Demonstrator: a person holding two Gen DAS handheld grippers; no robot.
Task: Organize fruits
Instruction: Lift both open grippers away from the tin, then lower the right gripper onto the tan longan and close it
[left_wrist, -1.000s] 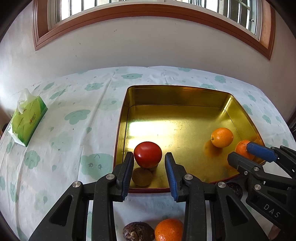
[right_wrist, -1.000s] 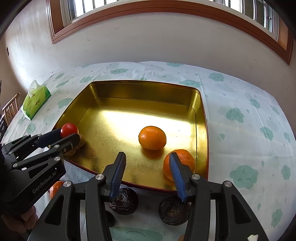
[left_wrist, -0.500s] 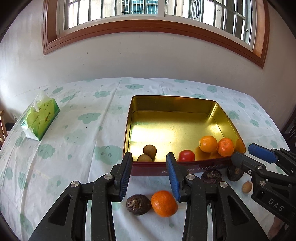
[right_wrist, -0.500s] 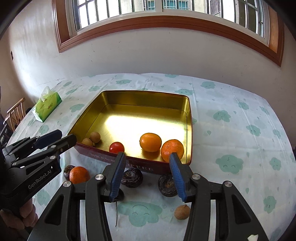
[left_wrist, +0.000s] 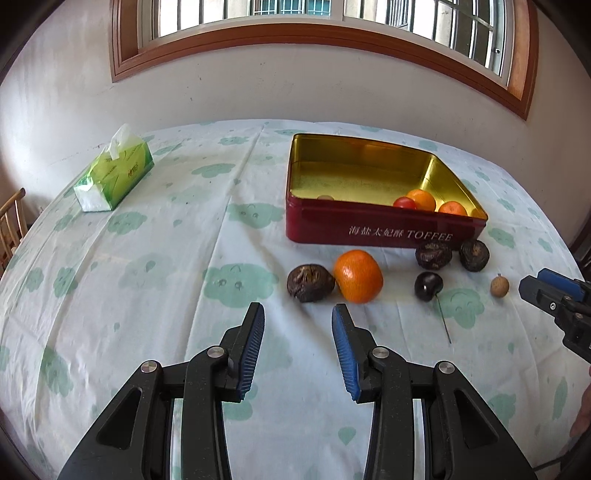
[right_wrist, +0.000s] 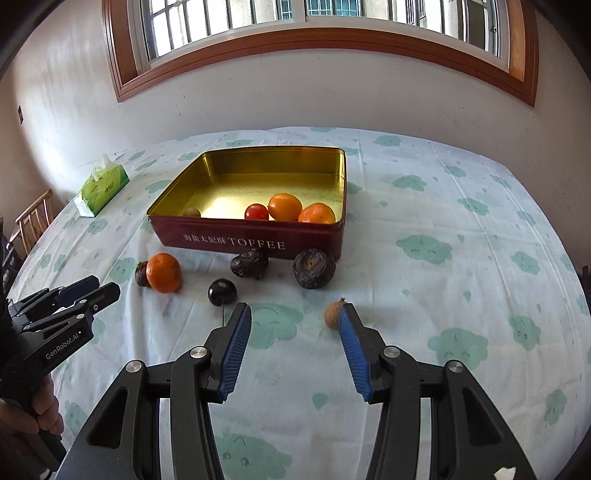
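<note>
Fruit lies partly in the toffee tin (left_wrist: 384, 230) and partly loose on the cloud-print tablecloth (left_wrist: 147, 258). My left gripper (left_wrist: 298, 314) is spread wide and holds nothing; just beyond its fingertips sit a wrinkled dark fruit (left_wrist: 310, 282) and a loose orange (left_wrist: 357, 276), touching each other, the orange slightly right of my right-hand finger line. My right gripper (right_wrist: 295, 314) is likewise wide and empty. A small tan fruit (right_wrist: 332, 314) rests against the outer tip of its right-hand finger, partly hidden by the blue pad; whether it truly touches I cannot tell. A glossy black cherry (right_wrist: 222, 291) with a thin stem lies just ahead of the left-hand finger.

Nearer the tin's front wall, two more shrivelled dark fruits (right_wrist: 249, 264) (right_wrist: 314, 273) sit side by side, the left one touching the wall. Inside the tin, toward its near right corner, are a red tomato (right_wrist: 256, 212) and two oranges (right_wrist: 284, 206) (right_wrist: 316, 214), close together; a small brownish fruit (right_wrist: 192, 212) shows at the near left. A green tissue box (left_wrist: 114, 175) stands well apart, at the far left.
</note>
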